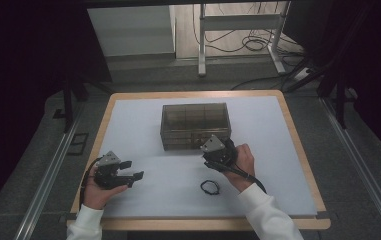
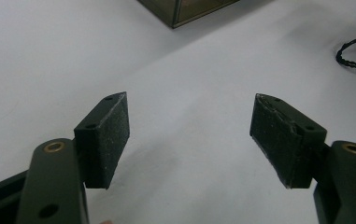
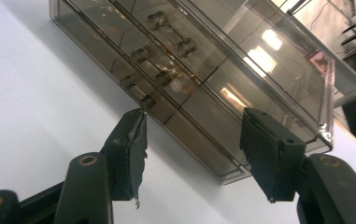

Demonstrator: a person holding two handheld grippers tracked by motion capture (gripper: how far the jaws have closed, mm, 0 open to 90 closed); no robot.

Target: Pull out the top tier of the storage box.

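A smoky see-through drawer box (image 1: 195, 125) stands in the middle of the white mat (image 1: 143, 115). In the right gripper view its front (image 3: 203, 88) carries several small bar handles (image 3: 137, 90). My right gripper (image 1: 213, 145) is right at the box's front lower right and is open (image 3: 192, 140), its jaws level with the lowest drawer and nothing between them. A black braided loop (image 1: 209, 187) lies on the mat just in front of that hand. My left gripper (image 1: 132, 169) hovers over the mat at the front left, open (image 2: 189, 135) and empty, pointing right; the loop (image 2: 355, 56) lies off to its far right.
The mat covers a wood-edged table (image 1: 305, 155). The box's corner (image 2: 185, 9) sits at the top of the left gripper view. Beyond the table are metal desk legs and cables (image 1: 248, 42) on the floor, with dark stands at both sides.
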